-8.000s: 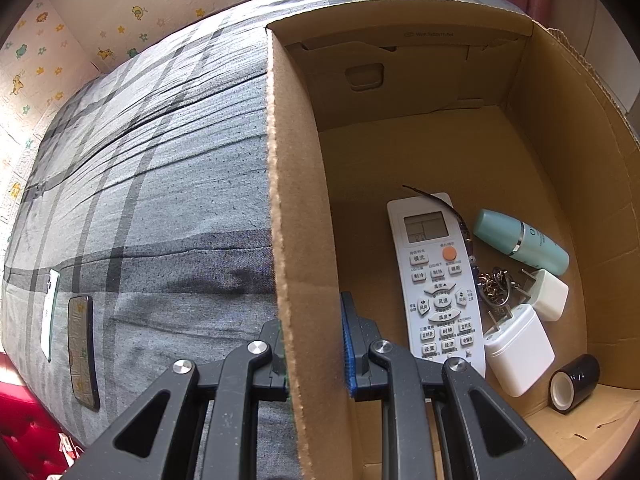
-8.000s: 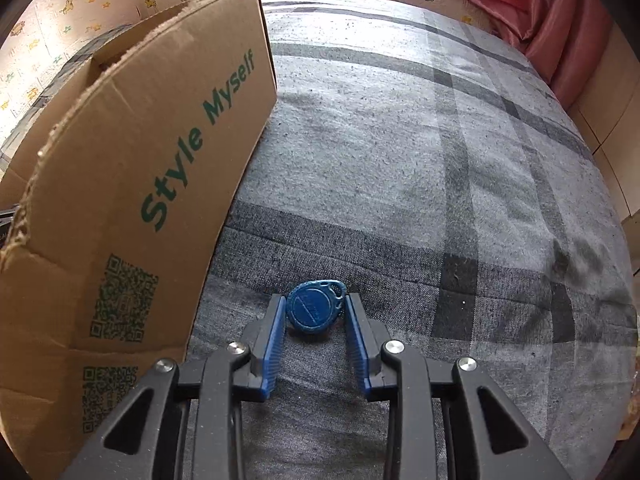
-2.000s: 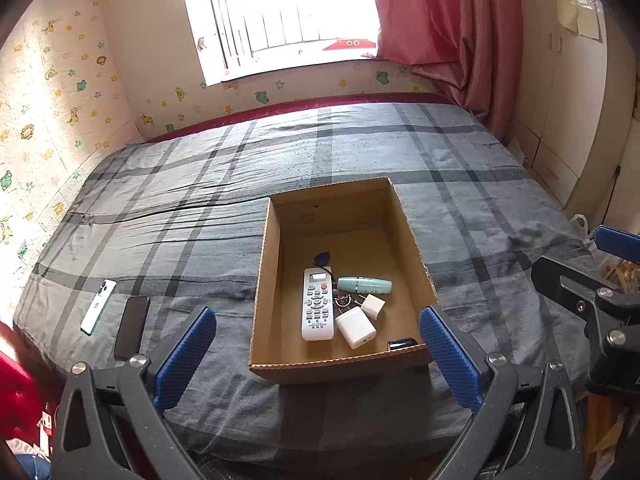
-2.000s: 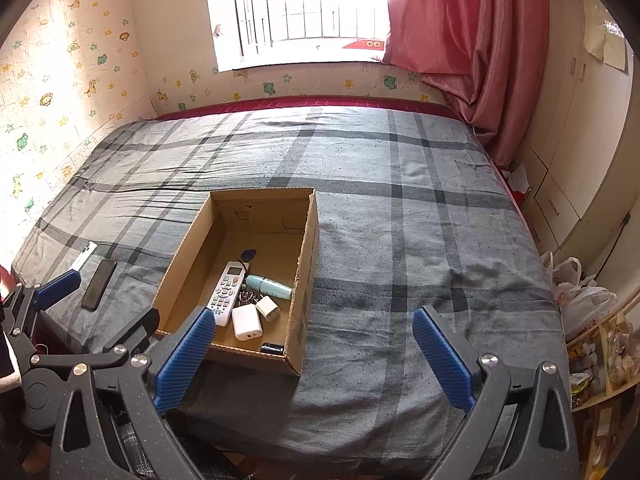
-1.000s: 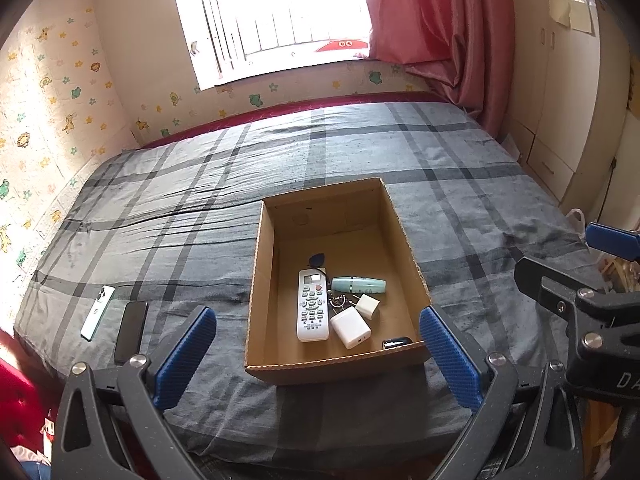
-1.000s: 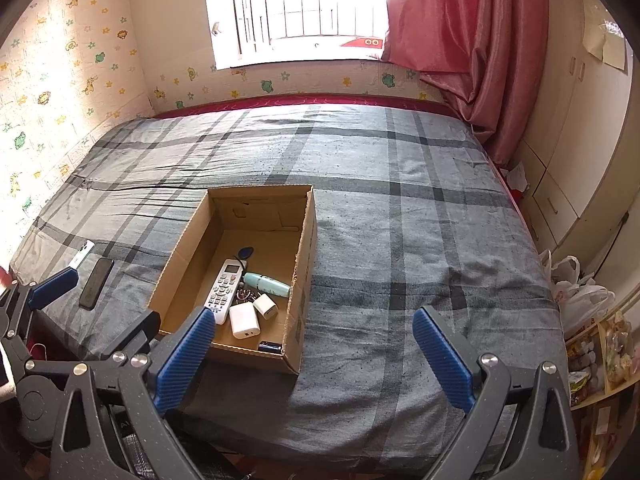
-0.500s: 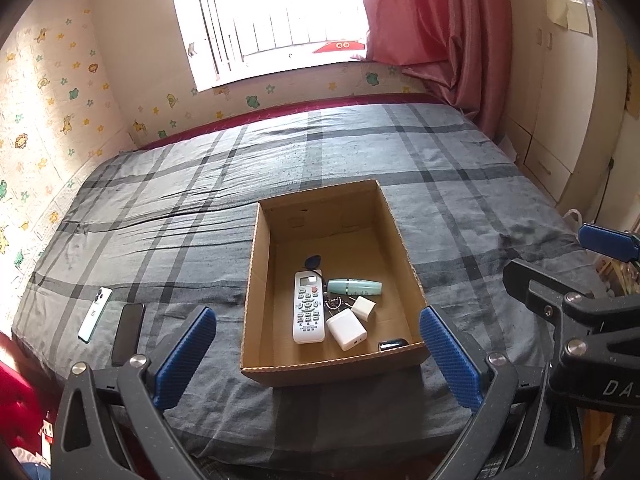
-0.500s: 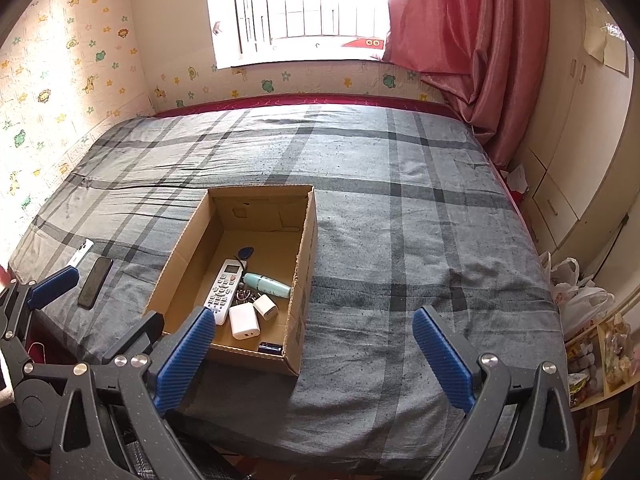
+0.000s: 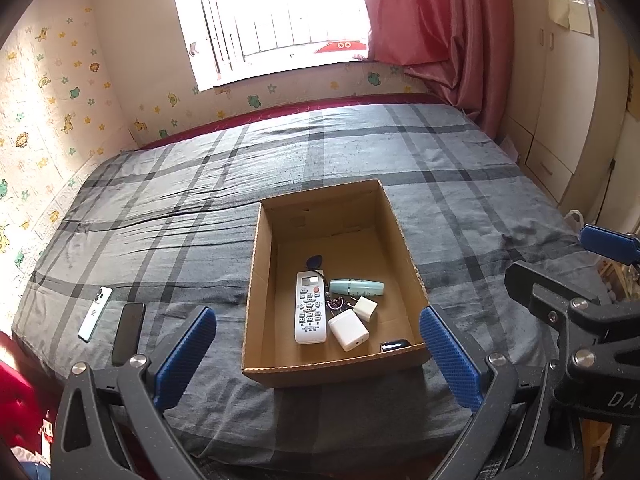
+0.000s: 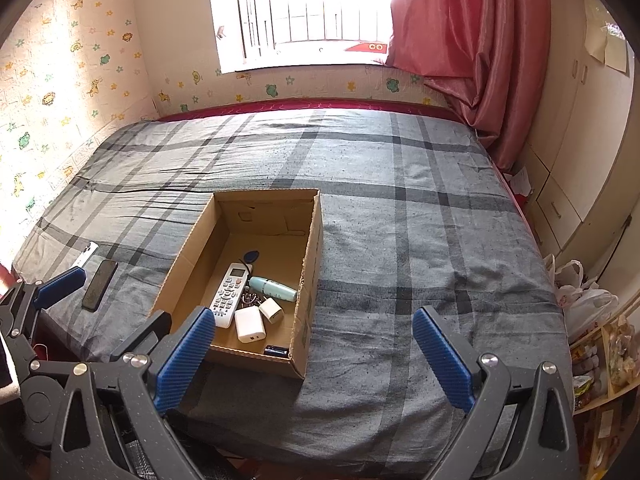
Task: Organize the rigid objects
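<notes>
An open cardboard box [image 9: 256, 276] [image 10: 312, 248] sits on the grey plaid bed. Inside lie a white remote [image 9: 309, 307] [image 10: 229, 295], a blue key fob [image 9: 314, 260] [image 10: 251, 256], a teal tube [image 9: 357, 287] [image 10: 273, 289], two white chargers [image 9: 348, 330] [image 10: 249, 324], keys [image 9: 335, 303] and a black tape roll [image 9: 395, 345] [image 10: 276, 350]. My left gripper [image 9: 316, 360] is wide open and empty, held well back from the bed's near edge. My right gripper [image 10: 312, 356] is also wide open and empty, beside it.
Two phones, one white [image 9: 95, 313] [image 10: 86, 254] and one black [image 9: 128, 328] [image 10: 100, 285], lie at the bed's near left corner. A window and pink curtain [image 10: 472, 40] are behind the bed. Cupboards [image 9: 560, 120] and bags [image 10: 580, 292] stand at the right.
Eight seconds ago the left gripper was shut on the box wall and the right was around the blue fob on the bed. The fob now lies in the box; both grippers have pulled far back, open.
</notes>
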Demonstrator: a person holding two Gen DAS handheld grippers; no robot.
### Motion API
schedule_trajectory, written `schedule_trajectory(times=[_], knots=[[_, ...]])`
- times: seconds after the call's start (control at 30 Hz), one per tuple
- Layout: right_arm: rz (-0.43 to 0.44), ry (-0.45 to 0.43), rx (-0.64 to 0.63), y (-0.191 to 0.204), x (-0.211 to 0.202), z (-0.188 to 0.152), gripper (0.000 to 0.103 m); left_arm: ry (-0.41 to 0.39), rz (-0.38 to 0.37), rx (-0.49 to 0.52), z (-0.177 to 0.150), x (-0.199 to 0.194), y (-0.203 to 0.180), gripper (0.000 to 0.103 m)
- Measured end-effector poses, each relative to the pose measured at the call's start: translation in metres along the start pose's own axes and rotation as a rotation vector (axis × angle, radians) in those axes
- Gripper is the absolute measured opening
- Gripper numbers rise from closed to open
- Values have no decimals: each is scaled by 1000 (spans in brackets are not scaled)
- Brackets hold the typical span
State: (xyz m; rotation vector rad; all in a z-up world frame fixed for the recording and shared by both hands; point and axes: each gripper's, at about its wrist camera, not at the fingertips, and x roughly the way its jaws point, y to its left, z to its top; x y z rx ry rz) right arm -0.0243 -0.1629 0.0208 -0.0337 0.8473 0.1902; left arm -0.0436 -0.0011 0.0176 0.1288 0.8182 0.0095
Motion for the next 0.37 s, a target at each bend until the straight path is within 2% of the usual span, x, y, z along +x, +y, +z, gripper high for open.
schedule_trajectory(times=[0.37], knots=[[-1, 21, -2, -4, 16, 4, 101, 16, -22, 11, 4, 17, -2, 103]])
